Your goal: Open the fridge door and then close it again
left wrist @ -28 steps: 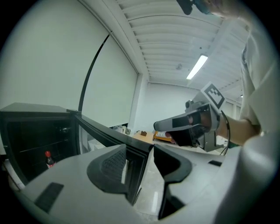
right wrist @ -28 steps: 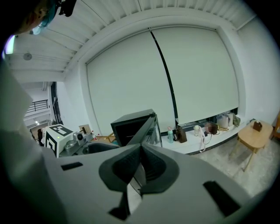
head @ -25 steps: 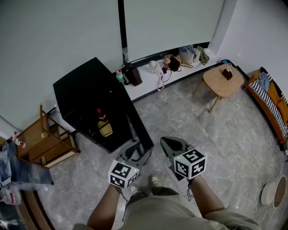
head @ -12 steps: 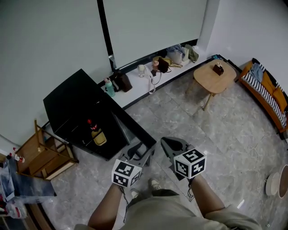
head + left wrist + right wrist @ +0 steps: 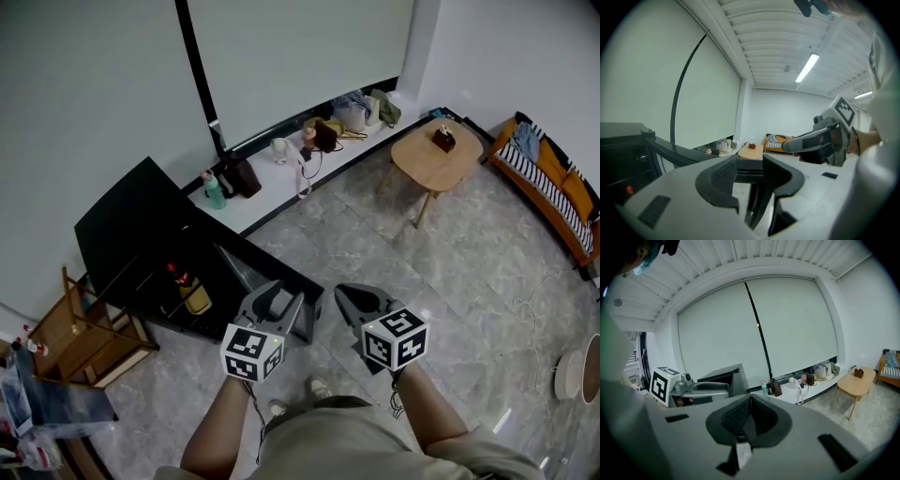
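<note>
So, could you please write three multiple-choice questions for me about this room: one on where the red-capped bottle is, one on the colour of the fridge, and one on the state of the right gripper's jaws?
1. The bottle with the red cap stands:
A. on the wooden table
B. inside the fridge
C. on the floor by the sofa

2. The fridge is:
A. black
B. white
C. red

3. The jaws of the right gripper are:
A. wide apart
B. closed on a bottle
C. together, with nothing between them

Answers:
1 B, because the head view shows the bottle on a shelf in the cabinet, behind the open fridge door.
2 A, because its top and sides are black in the head view.
3 C, because the right gripper view shows the two pads meeting, with nothing held.
</note>
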`<state>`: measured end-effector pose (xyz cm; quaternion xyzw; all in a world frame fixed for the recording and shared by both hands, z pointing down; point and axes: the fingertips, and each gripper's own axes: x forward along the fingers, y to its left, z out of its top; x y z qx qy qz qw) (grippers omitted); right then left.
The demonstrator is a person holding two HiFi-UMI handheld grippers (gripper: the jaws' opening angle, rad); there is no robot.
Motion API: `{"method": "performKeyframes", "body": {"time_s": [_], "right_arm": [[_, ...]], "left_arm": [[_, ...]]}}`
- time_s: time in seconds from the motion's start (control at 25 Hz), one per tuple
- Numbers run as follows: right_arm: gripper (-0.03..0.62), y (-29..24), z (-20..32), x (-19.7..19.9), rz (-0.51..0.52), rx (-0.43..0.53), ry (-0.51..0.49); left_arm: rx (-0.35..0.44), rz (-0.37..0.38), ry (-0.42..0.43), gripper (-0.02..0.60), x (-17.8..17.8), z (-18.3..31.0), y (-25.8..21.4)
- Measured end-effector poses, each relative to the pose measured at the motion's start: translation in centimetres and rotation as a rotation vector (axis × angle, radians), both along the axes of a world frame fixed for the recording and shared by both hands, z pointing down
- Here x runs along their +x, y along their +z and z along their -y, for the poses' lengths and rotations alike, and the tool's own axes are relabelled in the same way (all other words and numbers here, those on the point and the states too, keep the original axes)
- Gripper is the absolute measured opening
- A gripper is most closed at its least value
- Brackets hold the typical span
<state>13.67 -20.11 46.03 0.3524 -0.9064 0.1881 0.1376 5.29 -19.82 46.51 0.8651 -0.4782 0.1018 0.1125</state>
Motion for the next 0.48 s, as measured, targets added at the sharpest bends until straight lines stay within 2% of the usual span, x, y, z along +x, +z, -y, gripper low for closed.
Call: {"method": "performKeyframes", "body": {"time_s": [0.12, 0.32, 0.48], "right_arm": [[-0.003, 0.2, 0.7, 0.8, 0.002, -0.001, 0.011], [-0.004, 0.7, 2.1, 2.6, 0.0, -0.011, 0.034], [-0.003, 0.9, 3.2, 3.4, 0.007, -0.011, 0.049]], "left_arm": [[-0.019, 0.114, -0.017, 0.181, -0.1, 1.4, 1.1], [-0.03, 0.099, -0.035, 0.183, 1.1, 3.2, 1.0], [-0.033, 0.126, -0.025, 0.183, 1.9, 5.0, 1.2]]}}
